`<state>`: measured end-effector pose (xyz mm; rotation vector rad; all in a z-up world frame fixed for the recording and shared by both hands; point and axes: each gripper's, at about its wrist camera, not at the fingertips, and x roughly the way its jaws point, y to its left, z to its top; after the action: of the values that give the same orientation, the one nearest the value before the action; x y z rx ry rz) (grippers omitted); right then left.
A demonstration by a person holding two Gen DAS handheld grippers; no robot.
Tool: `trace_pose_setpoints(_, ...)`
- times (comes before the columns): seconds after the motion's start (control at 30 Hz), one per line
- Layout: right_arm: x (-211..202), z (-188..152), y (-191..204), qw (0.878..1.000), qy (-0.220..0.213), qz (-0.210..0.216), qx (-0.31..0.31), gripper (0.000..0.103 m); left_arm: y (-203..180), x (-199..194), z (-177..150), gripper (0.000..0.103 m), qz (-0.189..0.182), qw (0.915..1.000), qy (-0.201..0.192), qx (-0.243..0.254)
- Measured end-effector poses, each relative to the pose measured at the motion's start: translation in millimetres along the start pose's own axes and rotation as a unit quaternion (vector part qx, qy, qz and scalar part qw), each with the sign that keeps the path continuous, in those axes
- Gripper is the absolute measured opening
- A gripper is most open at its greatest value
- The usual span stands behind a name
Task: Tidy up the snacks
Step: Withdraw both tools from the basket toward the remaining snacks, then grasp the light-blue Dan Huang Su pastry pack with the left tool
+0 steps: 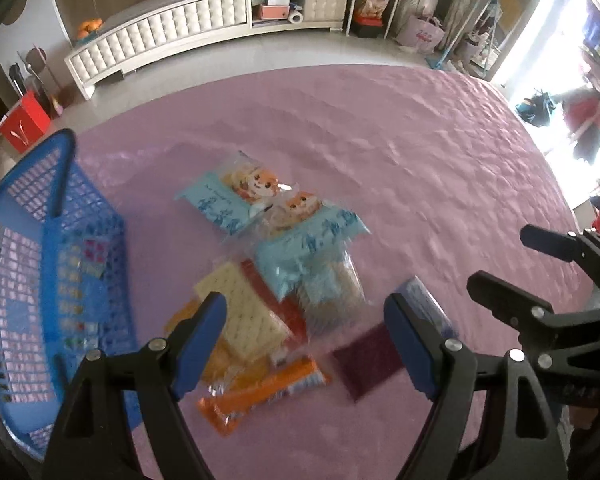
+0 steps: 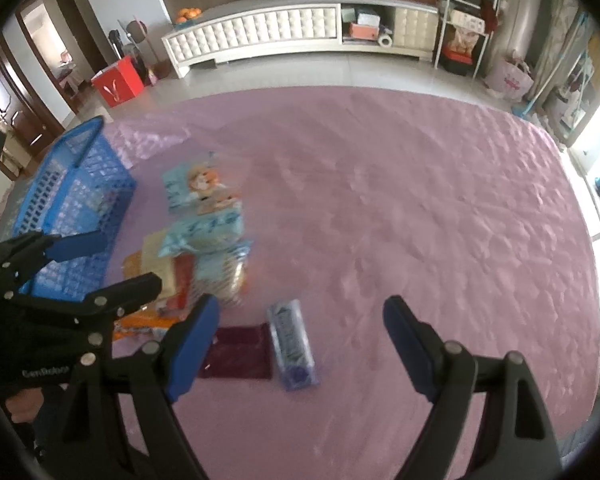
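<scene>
Only the right wrist view shows the blue packet [image 2: 293,346] whole.

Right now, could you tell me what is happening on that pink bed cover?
A person holds a gripper in each hand above a pile of snack packets on the pink cover. The left gripper and the right gripper are both open and hold nothing. A blue basket stands beside the pile. A dark red packet and a blue packet lie apart, near the right gripper. Sorting has not visibly begun.
</scene>
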<state>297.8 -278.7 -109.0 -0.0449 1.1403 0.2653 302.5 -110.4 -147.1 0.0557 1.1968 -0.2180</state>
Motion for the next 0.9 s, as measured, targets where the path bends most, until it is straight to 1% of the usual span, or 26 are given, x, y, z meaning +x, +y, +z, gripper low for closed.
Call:
trace_pose_setpoints(0.17,22.8,12.8,-16.6,1.000,0.011,0.007,0.013,0.087,1.4,30.7,19.2,0.079,0.006,0.9996,0.024,-0.010)
trace_pose_setpoints(0.27,33.3,18.5,-26.7,0.999,0.013,0.017,0.025,0.087,2.7,38.0,26.4,0.079,-0.026,0.9989,0.020,-0.035)
trace_pose_setpoints(0.47,43.9,33.3,-39.5,0.999,0.012,0.025,0.032,0.087,5.3,57.2,44.2,0.079,-0.009,0.9973,0.039,-0.061)
trace_pose_setpoints(0.53,46.2,40.5,-41.6,0.999,0.010,0.028,0.034,0.087,10.8,63.8,49.6,0.079,-0.014,0.9950,0.049,-0.085)
trace_pose_setpoints(0.63,48.2,46.9,-43.8,0.999,0.006,0.034,0.035,0.087,20.8,71.0,55.3,0.079,-0.024,0.9892,0.067,-0.128)
trace_pose_setpoints(0.77,55.2,49.5,-46.8,0.998,0.011,0.042,0.036,0.087,22.0,81.4,59.7,0.080,-0.009,0.9875,0.082,-0.134)
trace_pose_setpoints(0.9,64.0,47.2,-52.8,0.998,0.017,0.046,0.045,0.087,26.0,84.2,63.6,0.080,-0.001,0.9832,0.086,-0.161)
